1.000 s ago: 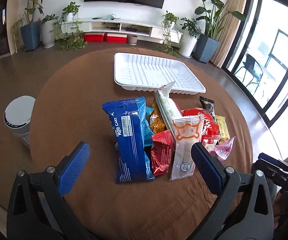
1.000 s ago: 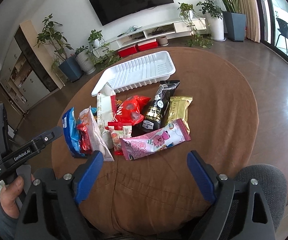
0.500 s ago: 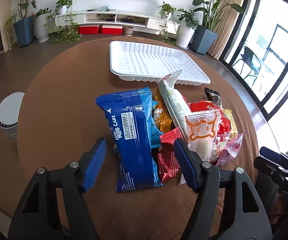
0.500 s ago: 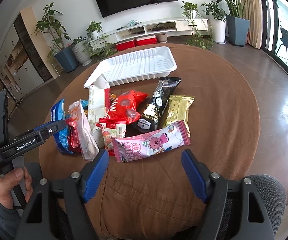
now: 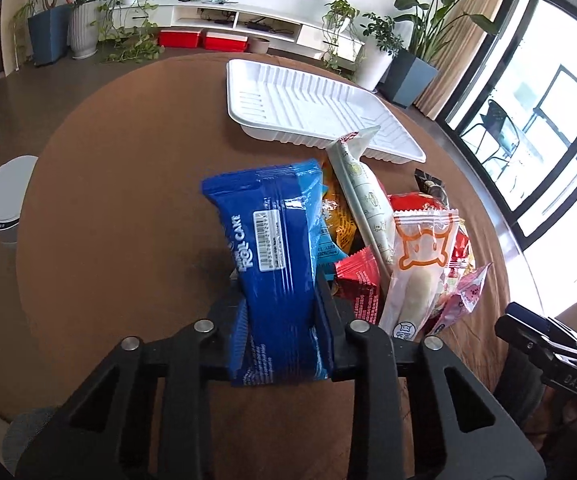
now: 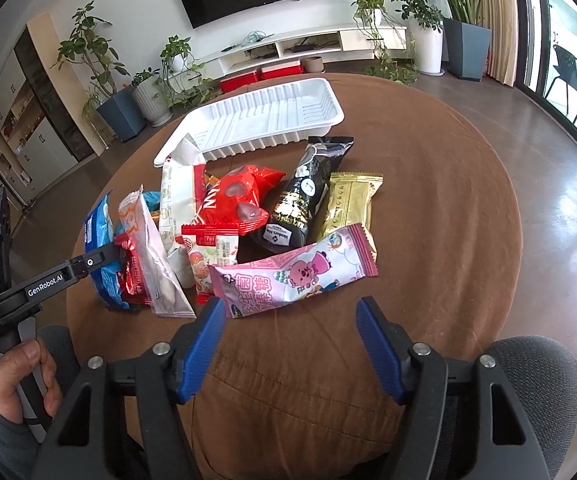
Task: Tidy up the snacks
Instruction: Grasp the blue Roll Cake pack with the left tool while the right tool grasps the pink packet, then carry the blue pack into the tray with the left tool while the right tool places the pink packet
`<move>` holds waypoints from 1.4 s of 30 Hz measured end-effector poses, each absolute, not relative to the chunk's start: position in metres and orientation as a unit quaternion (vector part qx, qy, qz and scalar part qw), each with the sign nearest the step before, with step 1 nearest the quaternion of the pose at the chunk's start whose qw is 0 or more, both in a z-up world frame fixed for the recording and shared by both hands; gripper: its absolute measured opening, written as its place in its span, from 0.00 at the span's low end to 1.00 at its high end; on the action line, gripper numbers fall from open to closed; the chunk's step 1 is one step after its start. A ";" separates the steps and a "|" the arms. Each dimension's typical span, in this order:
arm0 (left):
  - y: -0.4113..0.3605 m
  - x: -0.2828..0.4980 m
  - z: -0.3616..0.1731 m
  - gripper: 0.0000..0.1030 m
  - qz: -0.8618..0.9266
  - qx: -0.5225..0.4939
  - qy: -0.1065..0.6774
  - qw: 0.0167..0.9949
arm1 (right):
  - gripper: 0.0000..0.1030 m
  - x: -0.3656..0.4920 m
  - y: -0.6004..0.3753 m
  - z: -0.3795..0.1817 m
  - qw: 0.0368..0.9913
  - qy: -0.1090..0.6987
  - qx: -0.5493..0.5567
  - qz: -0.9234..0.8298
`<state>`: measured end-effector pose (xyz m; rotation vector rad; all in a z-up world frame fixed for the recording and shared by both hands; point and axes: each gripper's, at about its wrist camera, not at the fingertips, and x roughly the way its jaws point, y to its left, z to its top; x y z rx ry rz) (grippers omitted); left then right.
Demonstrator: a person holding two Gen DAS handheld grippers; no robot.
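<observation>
Pack (image 5: 276,264) between left gripper (image 5: 280,320) pads.

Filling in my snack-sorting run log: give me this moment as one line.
left gripper: just closed on blue roll cake pack | right gripper: open, closing, empty | white tray: empty

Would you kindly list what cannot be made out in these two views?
- Left wrist: the left gripper pads, covered by the blue roll cake packet between them.
- Left wrist: the black packet, mostly behind the pile.
- Right wrist: the orange packet, hidden by the clear packet.
</observation>
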<state>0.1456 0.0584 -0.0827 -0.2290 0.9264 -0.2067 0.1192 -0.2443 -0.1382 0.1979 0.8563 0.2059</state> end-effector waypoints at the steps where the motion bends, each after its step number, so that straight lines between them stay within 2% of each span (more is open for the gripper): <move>1: 0.059 0.146 -0.083 0.25 -0.102 -0.110 0.446 0.883 | 0.69 0.121 -0.246 -0.140 0.896 0.418 0.108 0.106; 8: 0.071 0.141 -0.082 0.25 -0.117 -0.120 0.448 0.878 | 0.64 0.143 -0.260 -0.159 0.839 0.467 0.241 0.141; 13: 0.065 0.139 -0.086 0.25 -0.131 -0.111 0.452 0.876 | 0.61 0.156 -0.254 -0.159 0.836 0.472 0.247 0.129; 31: 0.064 0.120 -0.092 0.25 -0.166 -0.126 0.445 0.871 | 0.57 0.193 -0.249 -0.164 0.845 0.495 0.192 0.059; 37: 0.063 0.118 -0.092 0.25 -0.169 -0.128 0.445 0.870 | 0.58 0.191 -0.225 -0.160 0.857 0.497 0.125 0.050; 39: 0.062 0.118 -0.093 0.25 -0.170 -0.127 0.445 0.870 | 0.54 0.188 -0.222 -0.162 0.863 0.492 0.103 0.051; 42: 0.062 0.117 -0.095 0.25 -0.171 -0.128 0.448 0.868 | 0.43 0.183 -0.221 -0.162 0.867 0.487 0.080 0.059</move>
